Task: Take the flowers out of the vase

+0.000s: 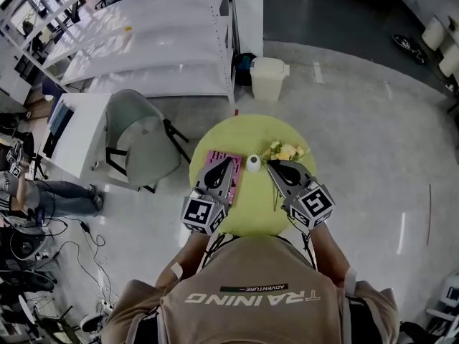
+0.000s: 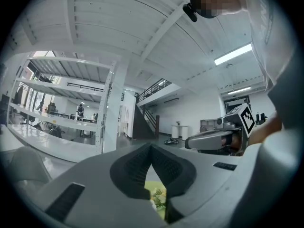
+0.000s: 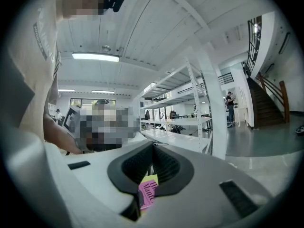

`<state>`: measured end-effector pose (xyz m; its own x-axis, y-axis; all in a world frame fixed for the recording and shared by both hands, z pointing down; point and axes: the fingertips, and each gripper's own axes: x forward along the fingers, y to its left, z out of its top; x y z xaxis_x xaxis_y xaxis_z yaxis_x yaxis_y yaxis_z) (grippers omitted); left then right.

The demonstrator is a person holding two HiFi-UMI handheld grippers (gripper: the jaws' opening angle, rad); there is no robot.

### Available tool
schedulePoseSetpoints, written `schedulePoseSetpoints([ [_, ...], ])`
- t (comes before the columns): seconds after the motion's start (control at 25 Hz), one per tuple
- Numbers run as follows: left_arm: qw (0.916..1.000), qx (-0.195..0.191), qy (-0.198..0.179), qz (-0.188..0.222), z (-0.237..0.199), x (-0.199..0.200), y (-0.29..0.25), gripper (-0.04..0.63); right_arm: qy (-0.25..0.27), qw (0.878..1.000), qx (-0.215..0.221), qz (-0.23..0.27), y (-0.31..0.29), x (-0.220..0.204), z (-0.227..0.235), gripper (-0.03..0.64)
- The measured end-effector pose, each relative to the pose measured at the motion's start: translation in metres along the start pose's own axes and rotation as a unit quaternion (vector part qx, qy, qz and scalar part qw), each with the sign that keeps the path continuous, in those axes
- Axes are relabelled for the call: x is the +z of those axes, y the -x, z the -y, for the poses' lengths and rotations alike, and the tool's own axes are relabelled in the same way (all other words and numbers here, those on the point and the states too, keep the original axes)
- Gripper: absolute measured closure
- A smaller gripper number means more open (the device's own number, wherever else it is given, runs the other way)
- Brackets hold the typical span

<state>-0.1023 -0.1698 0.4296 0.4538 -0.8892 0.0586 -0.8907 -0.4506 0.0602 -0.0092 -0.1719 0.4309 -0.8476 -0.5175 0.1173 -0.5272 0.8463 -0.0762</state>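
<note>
On the round yellow-green table (image 1: 229, 136) a small white vase (image 1: 253, 163) stands near the middle. The yellow flowers (image 1: 285, 151) are just to the right of it and a little farther away. Their heads are low over the tabletop, not above the mouth of the vase. A thin green line on the table, beside the right gripper, looks like a stem, but I cannot tell whether any stem is inside the vase. A pink booklet (image 1: 214, 156) lies flat on the left part of the table, and the left gripper (image 1: 229, 160) is above it, with its tip close to the left side of the vase. In the left gripper view its two jaws meet at the tip and nothing is between them; through the gap under the tip the flowers and the table are visible. The right gripper (image 1: 270, 164) comes from the near right, and its tip is between the vase and the flowers, very close to both; contact I cannot confirm. Its jaws are pressed fully together and hold nothing, and the pink booklet is visible behind them. Both grippers are held about level over the near half of the table. On the floor to the left of the table is a grey chair (image 1: 140, 145), and at the far side stands a white bin (image 1: 269, 77).
</note>
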Motion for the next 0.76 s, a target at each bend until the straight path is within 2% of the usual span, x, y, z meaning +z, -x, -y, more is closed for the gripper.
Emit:
schedulePoseSetpoints([
  [0.76, 1.0, 0.001, 0.003, -0.001, -0.0008, -0.0024, -0.0022, 0.589, -0.001, 1.0, -0.006, 0.009, -0.0054, 0.0025, 0.0062, 0.617],
])
